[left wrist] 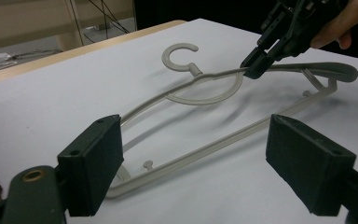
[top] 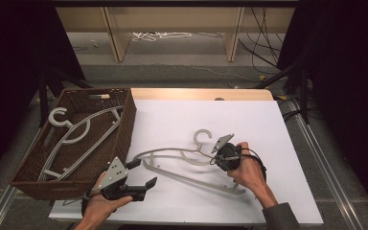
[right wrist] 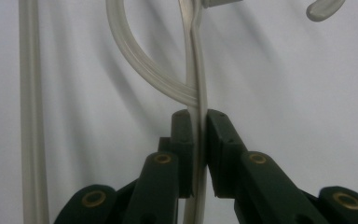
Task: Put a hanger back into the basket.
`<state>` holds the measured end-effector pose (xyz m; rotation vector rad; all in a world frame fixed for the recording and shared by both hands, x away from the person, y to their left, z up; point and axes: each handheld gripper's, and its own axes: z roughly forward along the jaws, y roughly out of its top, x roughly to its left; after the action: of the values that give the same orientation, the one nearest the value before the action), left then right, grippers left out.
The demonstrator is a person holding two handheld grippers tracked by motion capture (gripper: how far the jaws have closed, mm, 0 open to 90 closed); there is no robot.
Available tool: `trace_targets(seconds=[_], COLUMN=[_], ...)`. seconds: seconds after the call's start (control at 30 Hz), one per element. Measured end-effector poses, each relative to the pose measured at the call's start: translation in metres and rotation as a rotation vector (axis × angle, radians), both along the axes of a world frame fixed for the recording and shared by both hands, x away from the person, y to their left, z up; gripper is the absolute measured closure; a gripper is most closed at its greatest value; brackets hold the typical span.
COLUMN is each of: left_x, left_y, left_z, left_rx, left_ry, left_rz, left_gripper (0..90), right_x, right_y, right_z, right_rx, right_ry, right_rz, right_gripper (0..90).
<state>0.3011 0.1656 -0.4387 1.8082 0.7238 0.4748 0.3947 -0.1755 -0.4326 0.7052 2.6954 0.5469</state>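
1. The pale grey plastic clothes hanger lies at centre frame on the white desk, its upper arm pinched, apparently for lifting.
2. The right tool is clenched on that arm, just right of the hook.
3. The left tool hovers released at the hanger's lower-left end.
4. The brown wicker basket, upper left, holds similar hangers, the likely destination.
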Motion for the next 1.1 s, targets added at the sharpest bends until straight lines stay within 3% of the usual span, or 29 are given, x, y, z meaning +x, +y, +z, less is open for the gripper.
trace_targets(seconds=[0.13,0.27,0.37,0.4,0.5,0.63,0.73,1.1], left_x=[0.004,0.007,0.013,0.019,0.031,0.039,0.047,0.067], left_y=[-0.009,-0.015,-0.020,-0.025,-0.034,-0.049,-0.060,-0.090], left_z=[0.000,0.002,0.008,0.012,0.019,0.023,0.027,0.024], left_rx=[0.022,0.038,0.056,0.094,0.130,0.164,0.218,0.294], left_ry=[-0.002,-0.001,-0.003,0.011,0.023,0.052,0.069,0.123], left_rz=[0.004,0.000,0.024,0.026,0.027,0.004,-0.021,-0.081], left_gripper=[18.2,18.8,18.8,18.8,18.9,19.8,20.9,27.3], right_x=[-0.006,-0.009,-0.014,-0.015,-0.019,-0.025,-0.029,-0.043], right_y=[-0.002,-0.003,-0.002,-0.002,-0.003,-0.003,-0.003,0.000], right_z=[0.007,0.011,0.016,0.017,0.021,0.026,0.028,0.037], right_rx=[-0.012,0.006,0.016,0.013,0.015,0.022,0.010,0.001], right_ry=[-0.030,-0.046,-0.047,-0.053,-0.064,-0.074,-0.087,-0.100], right_rz=[0.014,0.031,0.036,0.040,0.052,0.069,0.087,0.142], right_gripper=[82.2,82.2,82.2,82.2,82.2,82.2,82.2,82.2])
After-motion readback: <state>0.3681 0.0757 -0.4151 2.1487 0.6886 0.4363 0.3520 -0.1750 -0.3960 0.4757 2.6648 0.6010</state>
